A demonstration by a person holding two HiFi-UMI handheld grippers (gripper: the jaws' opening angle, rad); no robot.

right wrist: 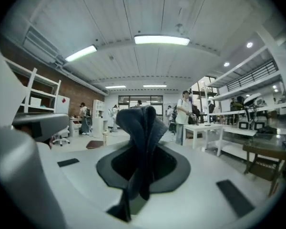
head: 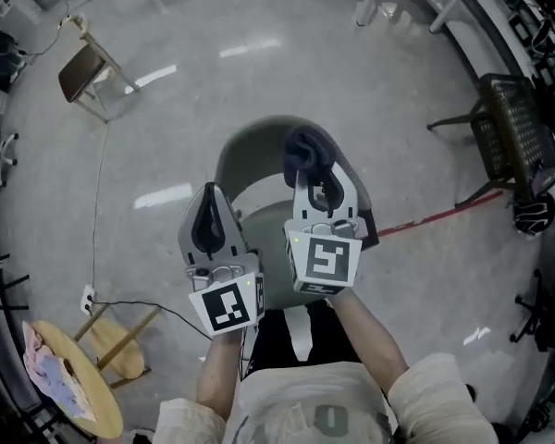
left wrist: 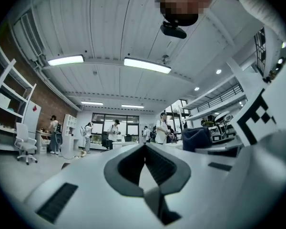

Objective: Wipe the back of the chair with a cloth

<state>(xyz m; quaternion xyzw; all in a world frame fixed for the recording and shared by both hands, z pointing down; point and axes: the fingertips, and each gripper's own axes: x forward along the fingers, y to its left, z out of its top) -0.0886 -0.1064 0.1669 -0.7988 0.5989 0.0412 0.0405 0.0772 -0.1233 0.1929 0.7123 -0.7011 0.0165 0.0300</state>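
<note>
Left gripper (head: 209, 202) held over the grey chair (head: 233, 160) with its curved back, jaws pressed together on nothing; just right of it, right gripper (head: 319, 178) pinching a dark blue cloth (head: 305, 151), bunched and creased, poking past the jaw tips above the chair back.

The cloth (head: 307, 149) sat in the right claw (head: 319, 185); the left claw (head: 209, 213) lay just left, the chair (head: 240, 151) beyond both.
</note>
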